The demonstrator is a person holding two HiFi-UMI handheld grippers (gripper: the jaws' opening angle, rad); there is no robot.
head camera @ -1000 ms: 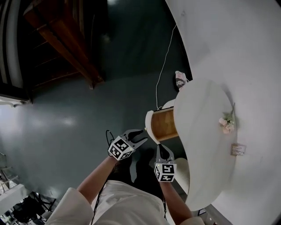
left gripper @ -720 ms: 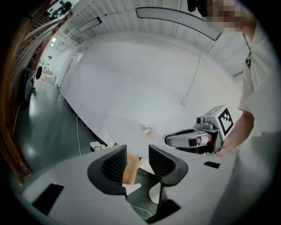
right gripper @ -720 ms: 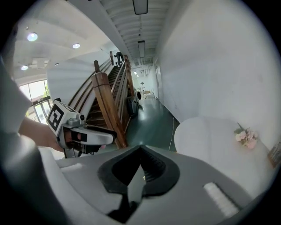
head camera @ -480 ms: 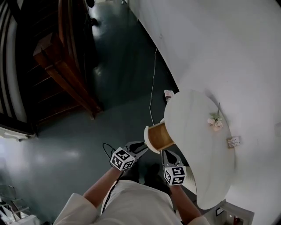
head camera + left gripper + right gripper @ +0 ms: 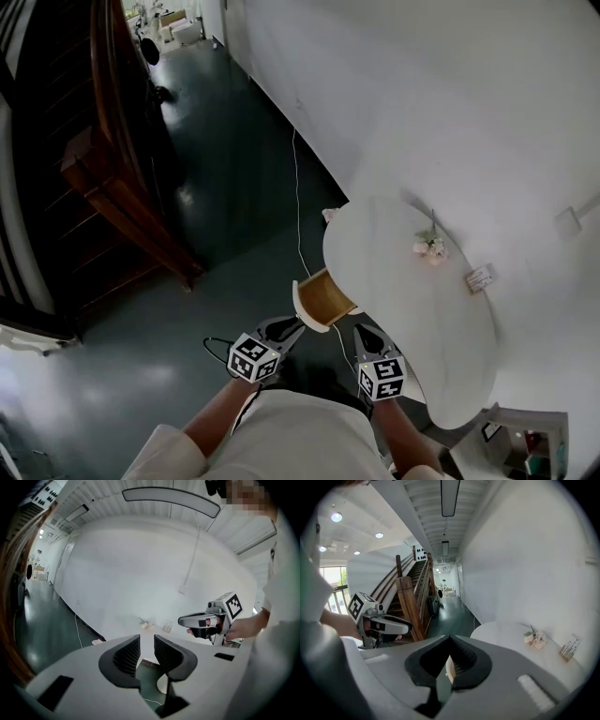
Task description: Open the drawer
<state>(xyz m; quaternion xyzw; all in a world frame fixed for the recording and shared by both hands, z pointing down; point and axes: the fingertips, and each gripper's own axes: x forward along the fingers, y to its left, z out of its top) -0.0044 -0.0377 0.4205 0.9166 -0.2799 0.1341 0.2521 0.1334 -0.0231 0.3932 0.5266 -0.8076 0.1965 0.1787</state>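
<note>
The drawer (image 5: 323, 297) stands pulled out from under the round white table (image 5: 394, 309), showing a wooden inside and a white front. My left gripper (image 5: 292, 325) hovers just left of the drawer front. Its jaws (image 5: 147, 641) have just been closing and stand partly apart with nothing between them. Just right of the drawer is my right gripper (image 5: 362, 331), over the table's near edge. In its own view the right gripper (image 5: 450, 639) has its tips together and holds nothing; a cream sliver shows behind them.
Pink flowers (image 5: 429, 247) and a small card (image 5: 478, 277) lie on the tabletop. A white cable (image 5: 298, 206) runs along the dark green floor beside the white wall. A wooden staircase (image 5: 122, 206) rises at the left. A person's white sleeves fill the bottom edge.
Both grippers have risen, and the head view now takes in more of the wall and hallway. The left jaws have narrowed. The drawer stays out.
</note>
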